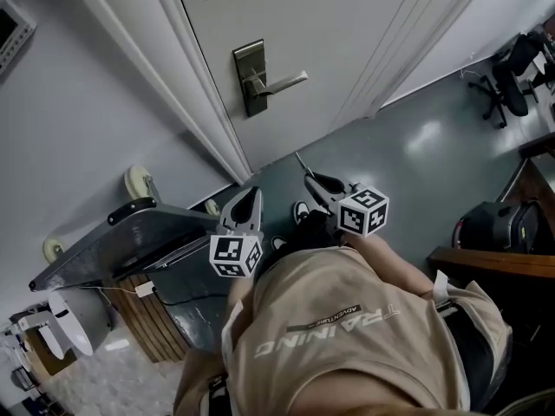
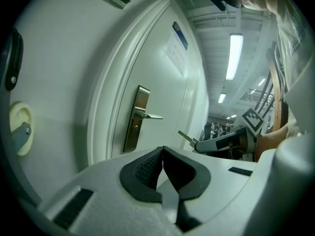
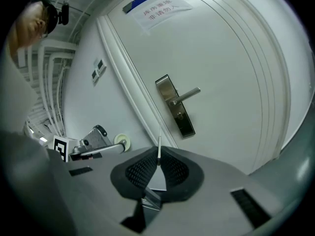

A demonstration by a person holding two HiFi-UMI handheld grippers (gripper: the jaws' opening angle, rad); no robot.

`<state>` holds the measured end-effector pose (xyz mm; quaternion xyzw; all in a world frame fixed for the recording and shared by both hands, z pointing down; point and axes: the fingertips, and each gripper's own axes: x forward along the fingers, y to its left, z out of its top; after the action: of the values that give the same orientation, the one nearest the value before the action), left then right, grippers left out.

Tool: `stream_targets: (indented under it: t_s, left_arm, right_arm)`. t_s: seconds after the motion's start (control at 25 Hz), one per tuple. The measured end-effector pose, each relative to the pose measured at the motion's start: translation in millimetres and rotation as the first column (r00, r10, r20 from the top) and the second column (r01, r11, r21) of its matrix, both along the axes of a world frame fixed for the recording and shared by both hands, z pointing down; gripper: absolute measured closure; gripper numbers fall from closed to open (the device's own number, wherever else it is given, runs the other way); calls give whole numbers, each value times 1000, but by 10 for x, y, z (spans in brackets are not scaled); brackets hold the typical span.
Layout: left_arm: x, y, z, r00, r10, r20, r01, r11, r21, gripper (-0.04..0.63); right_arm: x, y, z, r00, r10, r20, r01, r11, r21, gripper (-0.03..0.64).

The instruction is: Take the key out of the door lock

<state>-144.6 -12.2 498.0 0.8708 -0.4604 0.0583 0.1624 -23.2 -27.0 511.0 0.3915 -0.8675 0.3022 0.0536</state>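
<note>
The right gripper (image 3: 158,157) has its black ribbed jaws pinched together on a thin silver metal key (image 3: 159,142), whose narrow blade sticks straight out past the fingertips toward the door. In the head view this key (image 1: 301,163) is in the air, clear of the lock and well apart from it, low in front of the white panelled door (image 1: 347,24). The left gripper (image 2: 163,151) is beside the right one, its jaws pressed together with nothing between them. Each gripper carries a white cube with black square markers, one on the right (image 1: 362,211) and one on the left (image 1: 235,255). Further out, the brushed-metal rectangular lock plate (image 3: 175,106) sits on the door with its slim silver lever handle (image 3: 187,95) level. A white paper notice (image 3: 160,6) hangs higher on the door. Below lie the grey-green floor (image 1: 416,146) and the person's beige shirt (image 1: 347,336).
</note>
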Motion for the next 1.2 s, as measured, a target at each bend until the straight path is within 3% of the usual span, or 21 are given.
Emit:
stream_targets:
  t_s: [0.24, 0.44, 0.76, 1.0, 1.2]
  left_arm:
    - [22, 164, -153, 1000, -9, -25, 9, 1000, 6, 586]
    - [-109, 251, -81, 999, -32, -12, 32, 999, -7, 586]
    - [-131, 241, -225, 999, -46, -27, 47, 998, 48, 586]
    - [-147, 287, -230, 997, -65, -35, 67, 996, 60, 586]
    - [-408, 211, -262, 992, -124, -31, 126, 989, 72, 586]
  right_arm:
    - [-48, -35, -18, 996, -34, -81, 39, 997, 65, 589]
    - [-231, -127, -204, 986, -64, -153, 91, 980, 176, 589]
    - [-445, 4, -286, 975, -124, -186, 163, 964, 211, 589]
    - [-495, 102, -323, 914, -152, -377, 277, 911, 304, 589]
    - [-594, 42, -483, 933, -152, -327, 263, 908, 327, 589]
